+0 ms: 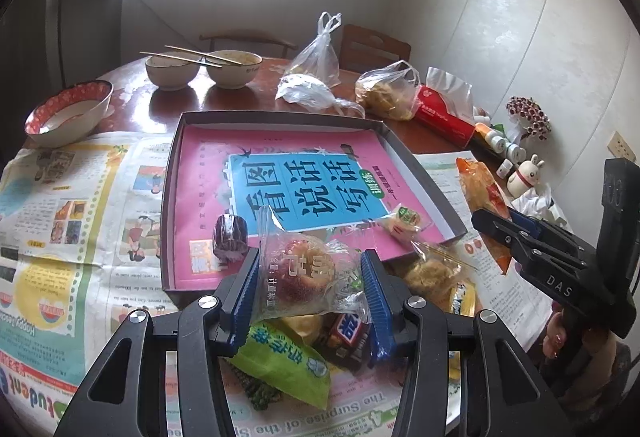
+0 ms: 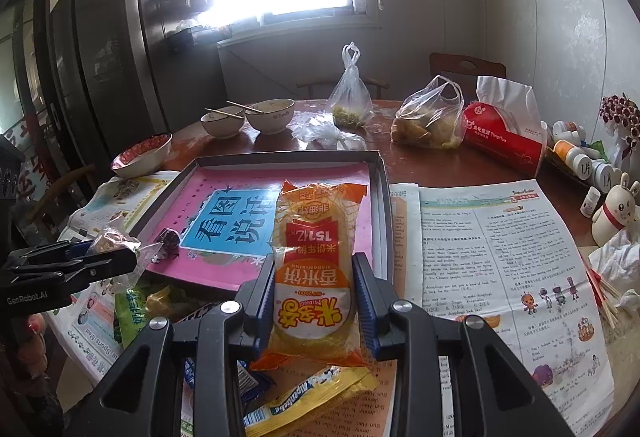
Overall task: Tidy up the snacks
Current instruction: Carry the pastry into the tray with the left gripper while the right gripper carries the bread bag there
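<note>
Left gripper [image 1: 310,279] clamps clear-wrapped round pastry [image 1: 306,273]; right gripper [image 2: 314,295] clamps orange rice-cracker packet [image 2: 314,257], near shallow grey box [image 2: 383,205].

An orange rice-cracker packet [image 2: 314,273] was clamped between the blue pads of the right tongs [image 2: 314,287] and held above the near edge of a shallow grey box [image 2: 384,197], which was lined with a pink book [image 2: 224,225]. At the left edge, the left tongs [image 2: 86,257] were seen closed on a clear-wrapped snack [image 2: 114,241]. Loose sweets and a yellow wrapper [image 2: 304,393] were scattered on the newspaper [image 2: 500,257] spread over the bench [image 2: 440,165]. Three bowls [image 2: 140,157], tied plastic bags [image 2: 430,121] and a red tissue pack [image 2: 506,137] were set beyond the box.
</note>
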`<move>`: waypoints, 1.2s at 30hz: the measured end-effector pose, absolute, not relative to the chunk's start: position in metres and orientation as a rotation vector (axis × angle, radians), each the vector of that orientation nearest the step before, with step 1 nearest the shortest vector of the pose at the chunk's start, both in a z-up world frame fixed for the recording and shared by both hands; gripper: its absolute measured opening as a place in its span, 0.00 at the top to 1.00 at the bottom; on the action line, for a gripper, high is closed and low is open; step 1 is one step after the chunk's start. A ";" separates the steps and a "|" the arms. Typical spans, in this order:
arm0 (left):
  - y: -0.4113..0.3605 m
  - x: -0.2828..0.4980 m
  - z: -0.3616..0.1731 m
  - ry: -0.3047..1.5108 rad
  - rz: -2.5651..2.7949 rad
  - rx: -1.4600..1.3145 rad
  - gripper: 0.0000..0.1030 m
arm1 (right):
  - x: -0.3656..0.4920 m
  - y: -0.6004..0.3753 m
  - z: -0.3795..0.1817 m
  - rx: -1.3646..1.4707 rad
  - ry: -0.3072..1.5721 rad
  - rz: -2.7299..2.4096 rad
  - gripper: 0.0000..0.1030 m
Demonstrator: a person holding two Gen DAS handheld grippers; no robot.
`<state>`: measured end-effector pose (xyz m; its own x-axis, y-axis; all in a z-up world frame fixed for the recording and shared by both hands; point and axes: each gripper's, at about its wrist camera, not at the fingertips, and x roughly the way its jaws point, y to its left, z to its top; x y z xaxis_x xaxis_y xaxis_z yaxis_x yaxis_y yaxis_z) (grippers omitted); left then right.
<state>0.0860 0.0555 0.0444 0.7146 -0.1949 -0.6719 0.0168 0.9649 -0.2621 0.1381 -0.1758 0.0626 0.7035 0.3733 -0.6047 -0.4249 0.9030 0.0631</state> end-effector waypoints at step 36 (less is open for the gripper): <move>0.061 0.150 0.013 0.839 -0.075 -0.245 0.51 | 0.200 -0.176 0.033 -0.050 0.734 0.394 0.65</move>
<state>0.1500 0.0611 0.0130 0.6672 -0.1622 -0.7270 -0.0306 0.9692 -0.2444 0.1999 -0.1759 0.0326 0.6725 0.3326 -0.6612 -0.3671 0.9256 0.0922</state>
